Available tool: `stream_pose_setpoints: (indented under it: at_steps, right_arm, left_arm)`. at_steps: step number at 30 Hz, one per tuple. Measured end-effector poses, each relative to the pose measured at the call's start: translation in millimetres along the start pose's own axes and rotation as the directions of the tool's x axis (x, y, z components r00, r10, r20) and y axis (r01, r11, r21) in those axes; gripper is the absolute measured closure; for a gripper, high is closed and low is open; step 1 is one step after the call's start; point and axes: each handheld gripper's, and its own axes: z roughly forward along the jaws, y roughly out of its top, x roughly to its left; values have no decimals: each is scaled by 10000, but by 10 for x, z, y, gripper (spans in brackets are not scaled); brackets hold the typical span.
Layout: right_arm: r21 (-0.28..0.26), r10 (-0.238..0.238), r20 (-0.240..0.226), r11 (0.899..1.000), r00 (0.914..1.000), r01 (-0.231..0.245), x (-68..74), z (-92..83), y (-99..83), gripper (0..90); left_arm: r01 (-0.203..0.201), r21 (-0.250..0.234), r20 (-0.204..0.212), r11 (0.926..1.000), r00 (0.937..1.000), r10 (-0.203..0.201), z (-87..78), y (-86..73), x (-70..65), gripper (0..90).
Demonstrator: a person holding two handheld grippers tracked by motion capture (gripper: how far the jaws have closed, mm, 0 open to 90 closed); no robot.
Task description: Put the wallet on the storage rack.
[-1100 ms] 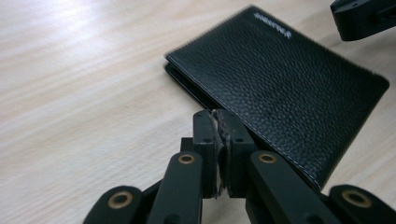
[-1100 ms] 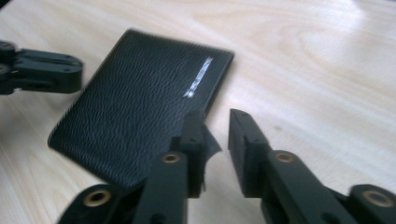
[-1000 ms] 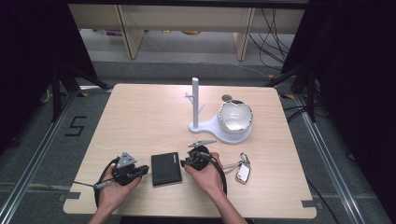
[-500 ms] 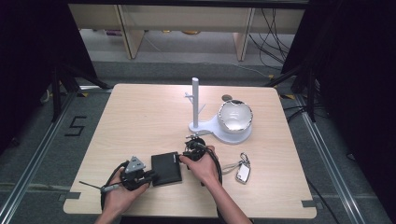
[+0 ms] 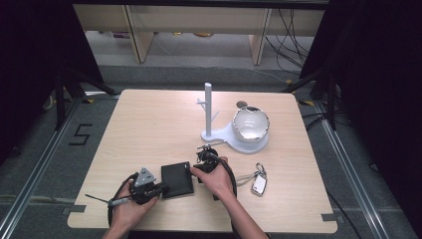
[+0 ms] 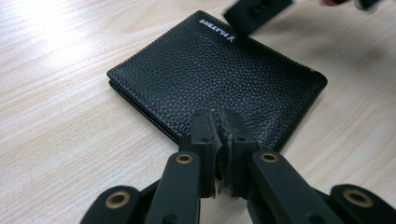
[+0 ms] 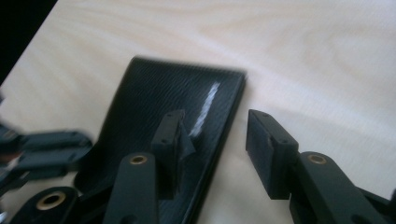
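Table (image 5: 149, 124): wallet (image 5: 177, 179) flat, fold toward left claw (image 5: 160, 188).

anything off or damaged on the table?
Nothing stands out. The black wallet lies flat and closed between the left gripper and right gripper; the white stand is upright, the bowl sits on its base, and the keys lie loose beside.

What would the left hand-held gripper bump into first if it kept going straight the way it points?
Most likely the black wallet: the left hand-held gripper, jaws closed together, aims right at its near edge and looks almost against it, though contact is hard to judge.
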Motion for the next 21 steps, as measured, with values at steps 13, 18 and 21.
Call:
stream_pose_setpoints:
  at_steps: [13, 18, 21]
  right_arm:
    - [995, 446, -500, 9943, 9978, -394, 158, -203, -448, 592]
    - [888, 793, -845, 9935, 9933, -717, 162, -206, -497, 590]
    - [921, 990, -874, 9916, 9912, -909, 179, -197, -498, 586]
  left_arm:
    - [-11, 68, -35, 10000, 10000, 12, 0, -7, 15, 865]
    - [35, -44, -87, 10000, 10000, -36, 8, -12, 9, 869]
    - [121, -109, 17, 9999, 9999, -121, 4, -16, 4, 875]
